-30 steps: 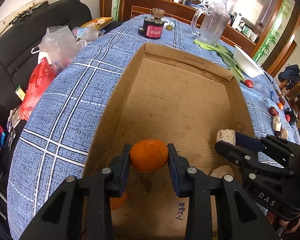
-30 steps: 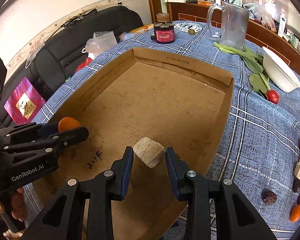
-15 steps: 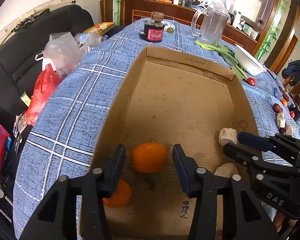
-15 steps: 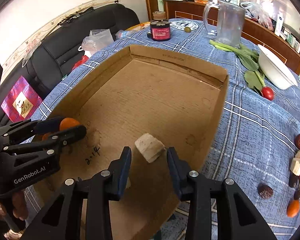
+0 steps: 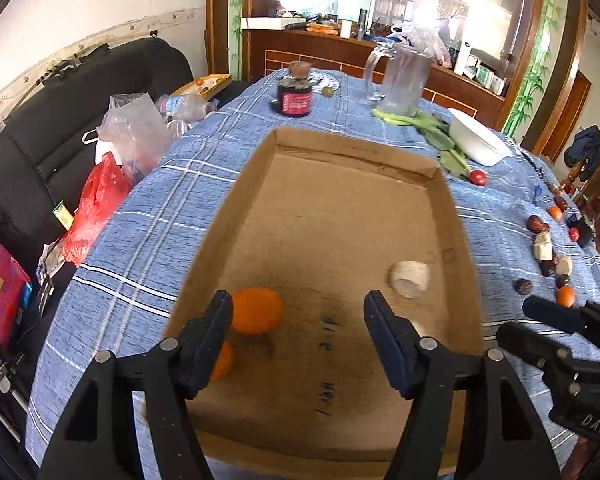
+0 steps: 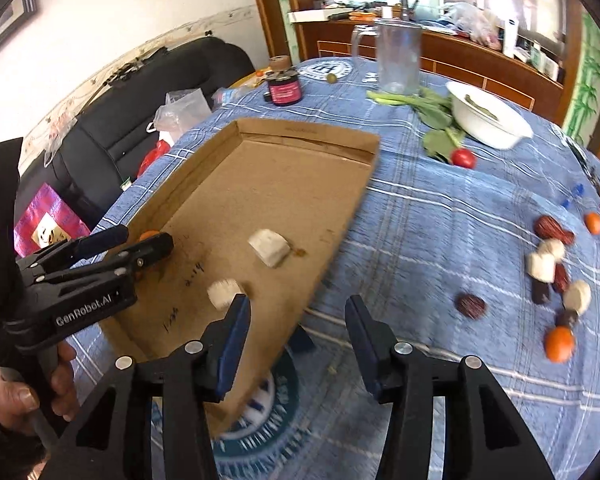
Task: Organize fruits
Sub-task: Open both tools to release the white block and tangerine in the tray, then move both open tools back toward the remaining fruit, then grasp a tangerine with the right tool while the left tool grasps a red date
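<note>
A shallow cardboard tray lies on the blue checked tablecloth. Inside it rest an orange, a second orange partly behind my left finger, and two white chunks. My left gripper hovers over the tray's near end, its jaws opening with nothing between them. My right gripper hangs past the tray's right wall over the cloth, jaws opening and empty. Loose fruit lies at the right: dark dates, white pieces, a small orange.
At the far end stand a glass jug, a dark jar, a white bowl, leafy greens and a red fruit. A black sofa with plastic bags borders the table's left edge.
Both grippers let go: the orange and the white chunk now lie in the tray. Both sets of jaws have spread and pulled back upward, the right one shifting rightward off the tray.
</note>
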`<state>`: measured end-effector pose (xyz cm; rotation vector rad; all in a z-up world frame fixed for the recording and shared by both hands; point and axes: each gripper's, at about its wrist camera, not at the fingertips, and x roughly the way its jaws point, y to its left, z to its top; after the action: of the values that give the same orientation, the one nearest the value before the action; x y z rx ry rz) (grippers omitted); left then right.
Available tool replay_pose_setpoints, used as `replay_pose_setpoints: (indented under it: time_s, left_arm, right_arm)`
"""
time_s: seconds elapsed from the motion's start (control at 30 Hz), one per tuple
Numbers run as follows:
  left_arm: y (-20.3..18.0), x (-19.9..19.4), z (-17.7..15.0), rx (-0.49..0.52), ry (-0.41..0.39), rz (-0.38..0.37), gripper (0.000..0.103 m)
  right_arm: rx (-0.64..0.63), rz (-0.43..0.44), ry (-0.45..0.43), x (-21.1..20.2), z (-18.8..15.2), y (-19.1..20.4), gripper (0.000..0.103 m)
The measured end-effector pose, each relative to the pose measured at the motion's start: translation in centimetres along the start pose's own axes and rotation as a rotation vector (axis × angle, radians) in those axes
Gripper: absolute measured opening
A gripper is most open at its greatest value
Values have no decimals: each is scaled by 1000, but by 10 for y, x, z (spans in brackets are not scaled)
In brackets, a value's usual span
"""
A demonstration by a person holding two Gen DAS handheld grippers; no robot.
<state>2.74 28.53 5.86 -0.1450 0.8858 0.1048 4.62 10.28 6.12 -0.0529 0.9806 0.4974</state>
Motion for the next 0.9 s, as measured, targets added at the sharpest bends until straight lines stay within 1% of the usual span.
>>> replay_pose_setpoints:
  time_s: [0.1, 0.27, 0.43, 0.53, 0.67, 0.77, 0.8, 0.9]
  left_arm:
    - [-18, -6, -3, 0, -2, -7, 68]
    - [-61, -13, -11, 0, 1, -20, 72]
    - [-101, -10, -19, 20, 25, -36, 74]
    - [-126, -8, -24, 50, 38, -46, 74]
    - [-152, -6, -30, 87, 55, -44, 74]
    - [-167, 0, -32, 106, 71, -39, 74]
    - [-171, 2, -32, 114, 76, -33, 74]
    - [-187, 11, -30, 145, 86, -29, 74]
  right_arm:
    - [4, -14, -4, -11, -14, -15, 53]
    - [57, -17, -2, -28, -38, -58, 53]
    - [128, -71, -16, -47, -60, -120, 53]
    - [172, -114, -26, -52, -65, -156, 53]
    - [181, -162, -25, -48, -62, -189, 53]
    - [190, -171, -21, -38, -59, -202, 53]
    - [198, -168, -16, -33, -58, -206, 53]
    - [232, -118, -7, -21, -57, -216, 53]
